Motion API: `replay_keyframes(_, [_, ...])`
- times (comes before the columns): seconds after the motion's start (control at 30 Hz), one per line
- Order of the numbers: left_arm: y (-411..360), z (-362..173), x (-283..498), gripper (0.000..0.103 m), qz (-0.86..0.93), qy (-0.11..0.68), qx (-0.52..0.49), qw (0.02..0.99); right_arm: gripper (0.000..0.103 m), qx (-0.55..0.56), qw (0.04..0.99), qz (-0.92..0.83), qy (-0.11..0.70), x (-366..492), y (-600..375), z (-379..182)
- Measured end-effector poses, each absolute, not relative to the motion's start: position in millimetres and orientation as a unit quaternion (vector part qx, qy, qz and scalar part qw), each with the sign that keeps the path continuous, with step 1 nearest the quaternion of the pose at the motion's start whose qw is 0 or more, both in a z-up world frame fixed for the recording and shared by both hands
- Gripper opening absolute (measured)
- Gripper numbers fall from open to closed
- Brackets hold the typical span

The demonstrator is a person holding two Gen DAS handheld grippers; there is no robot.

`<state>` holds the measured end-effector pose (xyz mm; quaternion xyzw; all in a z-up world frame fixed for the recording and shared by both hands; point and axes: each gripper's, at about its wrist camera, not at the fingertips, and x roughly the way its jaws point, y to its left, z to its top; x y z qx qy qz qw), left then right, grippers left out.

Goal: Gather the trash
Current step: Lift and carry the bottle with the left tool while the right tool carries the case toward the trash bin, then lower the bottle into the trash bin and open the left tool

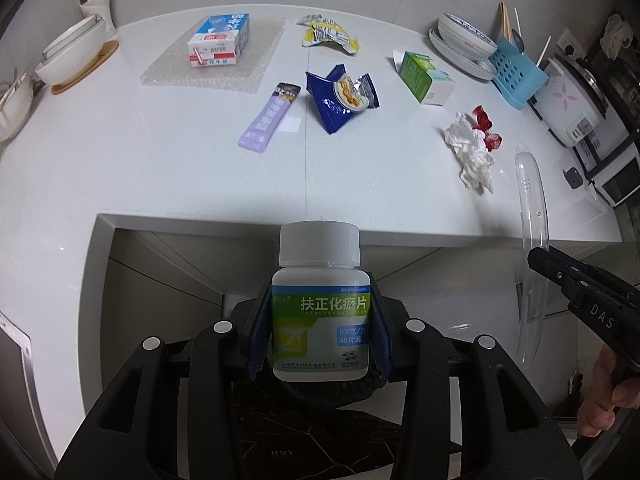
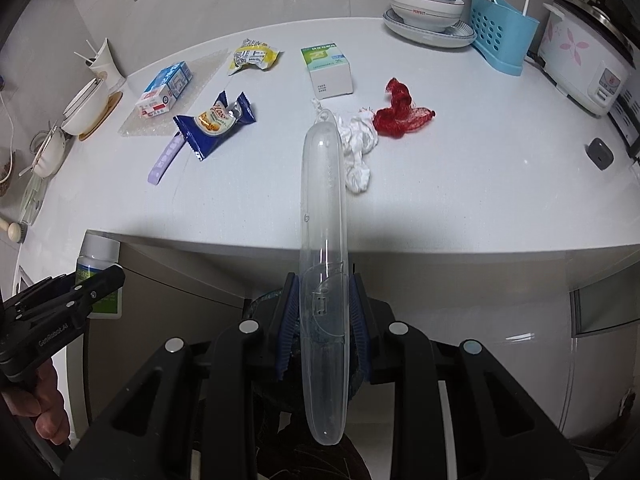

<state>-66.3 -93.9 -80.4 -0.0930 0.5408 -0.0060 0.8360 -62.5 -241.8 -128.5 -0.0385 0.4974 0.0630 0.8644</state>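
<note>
My left gripper [image 1: 319, 320] is shut on a white pill bottle [image 1: 320, 304] with a green and blue label, held in front of the white counter's edge [image 1: 240, 220]. My right gripper [image 2: 324, 320] is shut on a long clear plastic case [image 2: 324, 240], also held off the counter's front; the case shows in the left wrist view [image 1: 530, 216]. On the counter lie a blue snack wrapper [image 1: 340, 98], a purple sachet [image 1: 270, 118], a yellow wrapper [image 1: 328, 34], crumpled white tissue [image 1: 472, 152], red mesh [image 2: 400, 110], a green-white box [image 1: 426, 78] and a blue-white carton [image 1: 220, 40].
Bowls on a plate [image 2: 428, 8], a blue utensil holder [image 2: 500, 28] and a rice cooker [image 2: 580, 64] stand at the back right. White bowls [image 1: 72, 54] and a cup of sticks [image 1: 98, 0] stand at the back left. A dark opening [image 2: 280, 312] lies below the grippers.
</note>
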Motion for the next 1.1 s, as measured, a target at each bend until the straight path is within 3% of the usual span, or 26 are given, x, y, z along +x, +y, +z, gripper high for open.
replay_keyframes(0.37, [-100, -94, -81, 0.041, -0.014, 0.534, -0.094, 0.84, 0.025, -0.04, 0.87, 0.083, 0.484, -89, -242, -145])
replay_keyframes(1.1, [-108, -183, -95, 0.041, -0.018, 0.55, -0.103, 0.829, 0.025, -0.034, 0.854, 0.076, 0.513, -96, -258, -232])
